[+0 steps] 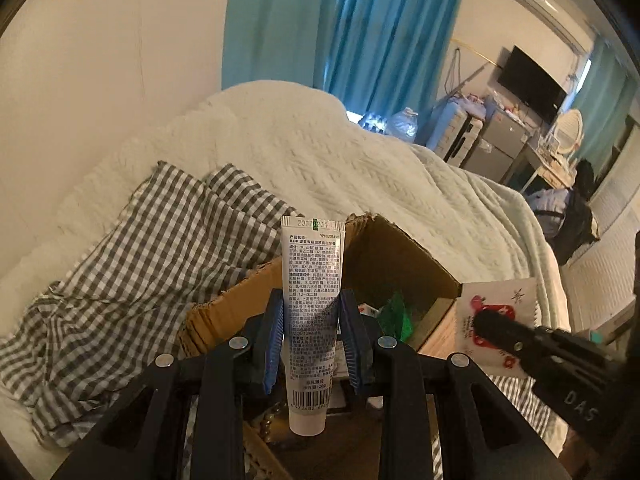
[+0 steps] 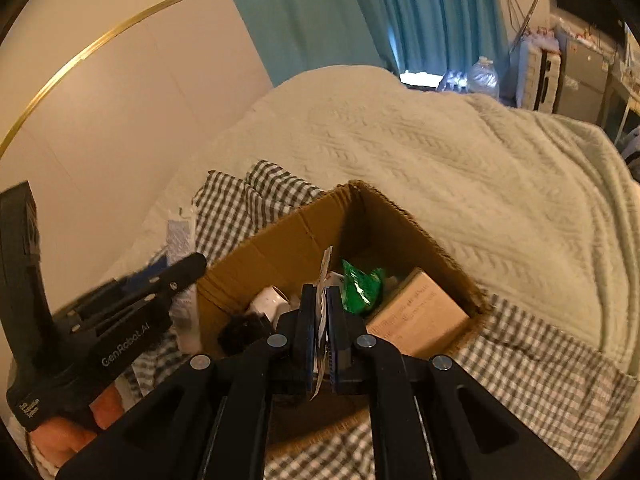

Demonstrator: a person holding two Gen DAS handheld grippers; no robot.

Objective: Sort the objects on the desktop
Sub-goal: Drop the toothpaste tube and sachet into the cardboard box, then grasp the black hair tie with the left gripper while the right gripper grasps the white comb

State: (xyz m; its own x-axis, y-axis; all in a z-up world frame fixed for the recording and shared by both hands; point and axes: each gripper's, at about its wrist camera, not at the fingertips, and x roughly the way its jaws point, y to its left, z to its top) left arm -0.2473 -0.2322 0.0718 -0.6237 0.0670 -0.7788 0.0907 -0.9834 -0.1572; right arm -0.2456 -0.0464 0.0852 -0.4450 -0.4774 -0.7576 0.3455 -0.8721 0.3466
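Note:
My left gripper [image 1: 311, 320] is shut on a white tube [image 1: 312, 300] with printed text, held upright above the near left side of an open cardboard box [image 1: 400, 256]. My right gripper [image 2: 321, 312] is shut on a thin white sachet [image 2: 322, 280] seen edge-on, over the box [image 2: 280, 248]. In the left wrist view the sachet [image 1: 500, 312] shows a red print and the right gripper [image 1: 496, 330] holds it at the right. The box holds a green packet [image 2: 360, 286], a tan carton [image 2: 416, 316] and a white item [image 2: 270, 300].
The box sits on a grey checked cloth [image 2: 540, 380] at the edge of a bed with a white quilt [image 2: 460, 160]. A cream wall [image 2: 120, 120] is to the left, blue curtains [image 1: 360, 32] behind. The left gripper [image 2: 176, 276] shows at the left.

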